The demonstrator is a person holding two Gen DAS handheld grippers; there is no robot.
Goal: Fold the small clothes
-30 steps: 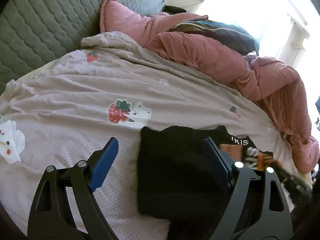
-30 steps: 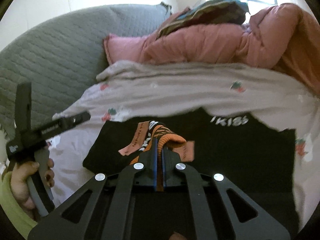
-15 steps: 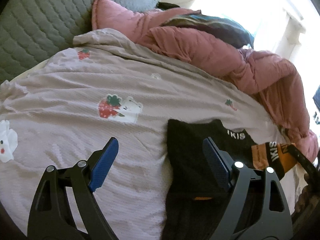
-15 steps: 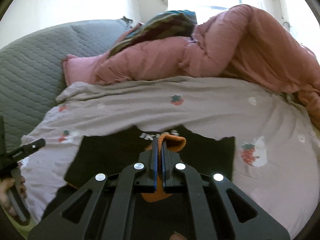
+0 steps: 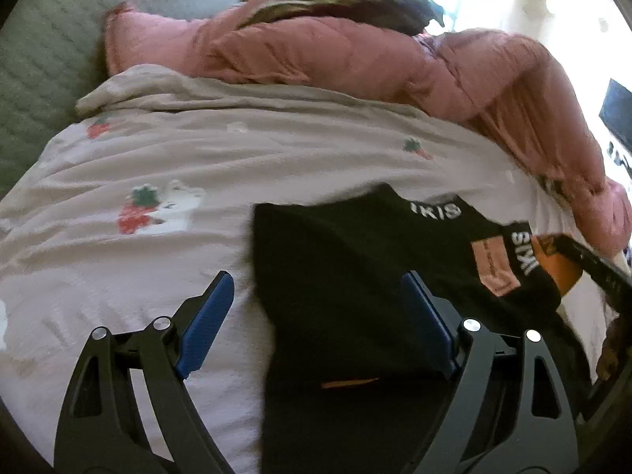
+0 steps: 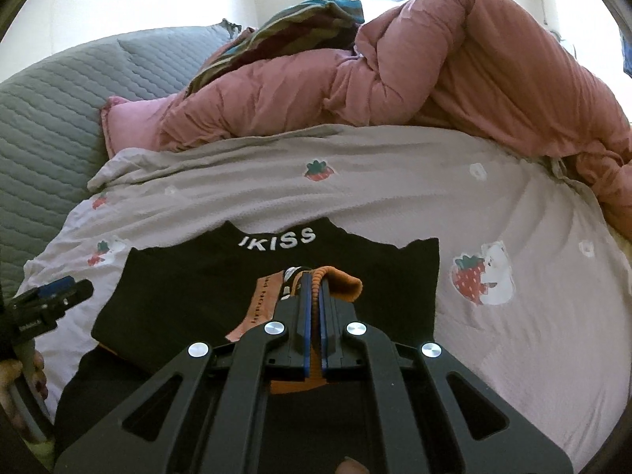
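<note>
1. My right gripper (image 6: pixel 313 300) is clamped on the orange ribbed edge (image 6: pixel 335 280) of the black garment (image 6: pixel 189 292).
2. The black garment lies flat on the strawberry-print bedsheet (image 6: pixel 395 197), white "IKISS" lettering (image 6: pixel 278 238) at its far edge.
3. My left gripper (image 5: pixel 316 308) is spread wide with nothing between its blue pads; one pad (image 5: pixel 205 320) hangs over the bedsheet, the other (image 5: pixel 428 320) over the garment's left part.
4. A pink duvet (image 6: pixel 434 79) is heaped along the sheet's far side, beside a grey quilted headboard (image 6: pixel 51 110).
</note>
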